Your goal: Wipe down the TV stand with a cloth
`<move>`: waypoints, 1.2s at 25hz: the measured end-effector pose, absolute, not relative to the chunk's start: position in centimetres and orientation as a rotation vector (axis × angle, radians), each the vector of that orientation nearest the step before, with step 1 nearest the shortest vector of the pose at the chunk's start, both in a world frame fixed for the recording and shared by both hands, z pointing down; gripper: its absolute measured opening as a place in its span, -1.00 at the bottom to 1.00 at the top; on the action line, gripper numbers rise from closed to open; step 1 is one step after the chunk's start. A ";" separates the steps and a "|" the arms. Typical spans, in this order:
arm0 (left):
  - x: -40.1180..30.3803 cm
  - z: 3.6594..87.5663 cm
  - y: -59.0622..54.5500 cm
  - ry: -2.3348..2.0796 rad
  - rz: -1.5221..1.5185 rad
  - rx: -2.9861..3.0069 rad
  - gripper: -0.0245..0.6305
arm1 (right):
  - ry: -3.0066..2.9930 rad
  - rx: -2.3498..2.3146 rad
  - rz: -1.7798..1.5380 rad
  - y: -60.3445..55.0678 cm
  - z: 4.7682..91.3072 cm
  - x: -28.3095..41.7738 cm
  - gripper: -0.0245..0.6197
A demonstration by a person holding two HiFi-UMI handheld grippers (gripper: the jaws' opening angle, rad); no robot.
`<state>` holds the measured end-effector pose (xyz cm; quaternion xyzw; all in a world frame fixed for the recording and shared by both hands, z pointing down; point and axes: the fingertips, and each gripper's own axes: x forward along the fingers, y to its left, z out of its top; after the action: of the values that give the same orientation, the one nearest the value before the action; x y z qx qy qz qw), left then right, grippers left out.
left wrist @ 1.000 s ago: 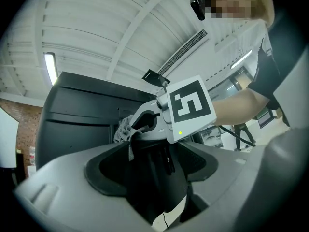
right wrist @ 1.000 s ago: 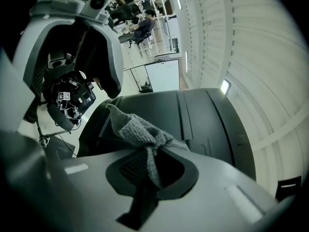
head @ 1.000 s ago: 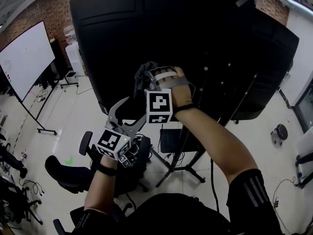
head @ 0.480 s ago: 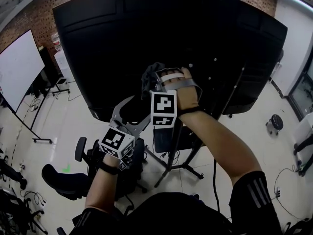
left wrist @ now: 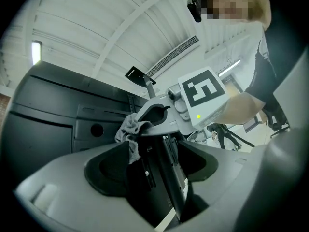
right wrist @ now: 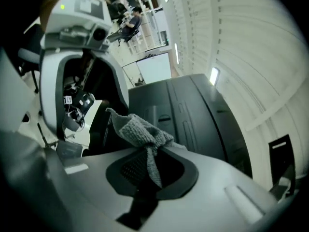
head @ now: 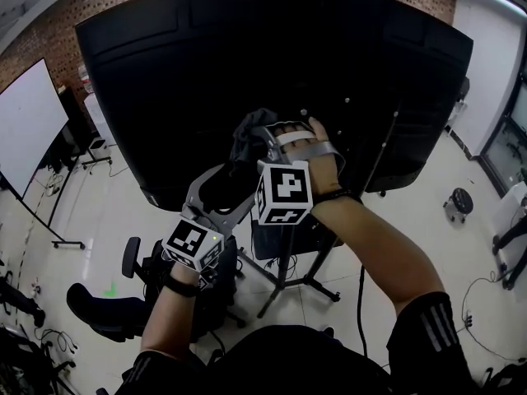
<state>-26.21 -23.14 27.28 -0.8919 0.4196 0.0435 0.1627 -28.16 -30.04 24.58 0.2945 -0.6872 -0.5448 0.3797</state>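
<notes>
Pinching the grey cloth (right wrist: 142,129) tight in its jaws, the right gripper (head: 257,141) holds it high by the dark panel (head: 165,72), while the stand's upright post (head: 282,270) runs downward below, nearer the left gripper (head: 216,196), whose jaws stand wide apart.

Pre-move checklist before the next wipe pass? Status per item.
1. Cloth pinched in right hand-held gripper: ok.
2. Cloth spread flat for wiping: not ok, it is bunched.
3. Cloth touching TV back: cannot tell.
4. Left hand-held gripper jaws apart: ok; dark bar shows between them, contact cannot tell.
5. Cloth clear of left jaws: ok.
</notes>
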 end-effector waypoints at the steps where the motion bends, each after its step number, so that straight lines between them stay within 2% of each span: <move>1: -26.0 27.1 -23.0 1.194 0.129 -2.541 0.11 | -1.836 0.757 -1.372 -29.5 24.0 -27.9 -0.82; 9: -24.2 24.9 -22.2 1.208 0.161 -2.518 0.11 | -2.340 0.780 -1.279 -25.7 18.6 -23.7 -0.82; 22: -18.9 20.2 -22.6 1.270 0.186 -2.409 0.11 | -2.793 0.694 -1.134 -27.2 12.2 -16.0 -0.82; 30: -17.1 19.8 -23.6 1.310 0.155 -2.381 0.11 | -3.011 0.587 -0.741 -31.1 14.8 -15.2 -0.82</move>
<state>-17.12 -23.56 19.83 -0.8556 0.4707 0.0558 0.2082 -15.16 -31.11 14.83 0.1859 -0.9541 -0.2348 -0.0072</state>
